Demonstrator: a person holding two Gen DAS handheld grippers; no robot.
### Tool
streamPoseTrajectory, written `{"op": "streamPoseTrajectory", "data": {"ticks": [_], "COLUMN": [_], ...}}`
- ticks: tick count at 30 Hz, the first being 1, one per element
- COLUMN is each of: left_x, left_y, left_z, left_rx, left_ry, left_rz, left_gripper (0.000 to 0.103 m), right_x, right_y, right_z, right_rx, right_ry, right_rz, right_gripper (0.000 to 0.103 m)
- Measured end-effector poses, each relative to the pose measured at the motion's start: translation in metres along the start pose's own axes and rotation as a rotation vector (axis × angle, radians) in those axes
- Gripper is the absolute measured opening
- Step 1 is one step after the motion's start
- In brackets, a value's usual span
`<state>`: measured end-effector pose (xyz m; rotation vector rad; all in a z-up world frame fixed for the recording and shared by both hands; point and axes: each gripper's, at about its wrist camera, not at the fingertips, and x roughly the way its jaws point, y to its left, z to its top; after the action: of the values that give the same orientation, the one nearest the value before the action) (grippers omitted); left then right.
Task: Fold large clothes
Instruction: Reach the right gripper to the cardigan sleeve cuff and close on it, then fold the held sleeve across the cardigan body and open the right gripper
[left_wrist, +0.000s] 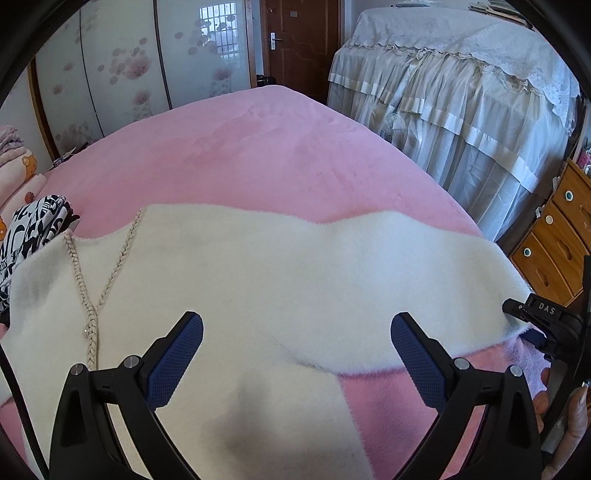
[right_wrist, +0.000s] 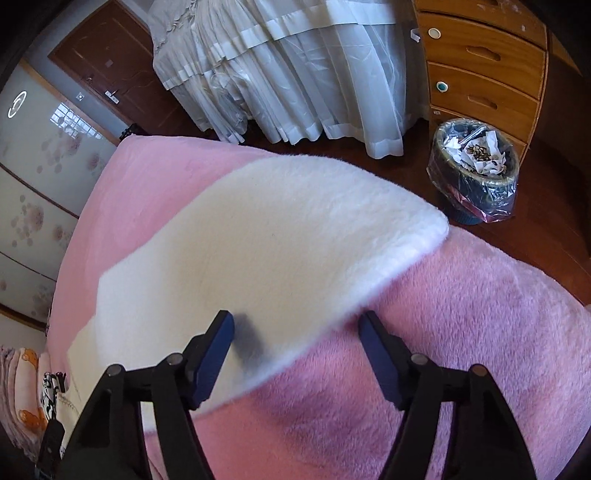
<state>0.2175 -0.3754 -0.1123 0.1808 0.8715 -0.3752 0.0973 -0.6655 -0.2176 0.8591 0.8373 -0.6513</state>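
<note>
A large white fluffy cardigan (left_wrist: 266, 280) with braided neckline trim (left_wrist: 86, 295) lies spread flat on the pink bed (left_wrist: 236, 147). My left gripper (left_wrist: 297, 338) is open and empty, hovering just above the garment's near part. My right gripper (right_wrist: 295, 330) is open and empty over the garment's near hem edge (right_wrist: 314, 325), one finger (right_wrist: 216, 349) above the white fabric (right_wrist: 258, 236), the other finger above the pink blanket (right_wrist: 443, 317). The right gripper also shows in the left wrist view (left_wrist: 532, 314) at the garment's right end.
A black-and-white patterned cloth (left_wrist: 26, 236) and stacked bedding (left_wrist: 14, 173) lie at the bed's left. A lace-draped piece of furniture (left_wrist: 454, 92), a wooden drawer chest (right_wrist: 480, 62) and a lined wastebasket (right_wrist: 472, 173) stand on the floor to the right.
</note>
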Motion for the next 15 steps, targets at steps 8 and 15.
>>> {"op": "streamPoseTrajectory", "data": {"ticks": [8, 15], "left_x": [-0.013, -0.032], "left_y": [0.044, 0.112], "left_z": [-0.018, -0.035], "left_rx": [-0.047, -0.206], "left_ry": [0.015, 0.008], "left_rz": [0.01, -0.048], "left_gripper": [0.101, 0.101], "right_x": [-0.042, -0.096], "right_y": [0.047, 0.162], "right_z": [0.002, -0.053], "right_rx": [-0.166, -0.527], "right_ry": [-0.193, -0.258], "right_rz": [0.087, 0.291], "right_gripper": [0.008, 0.008]}}
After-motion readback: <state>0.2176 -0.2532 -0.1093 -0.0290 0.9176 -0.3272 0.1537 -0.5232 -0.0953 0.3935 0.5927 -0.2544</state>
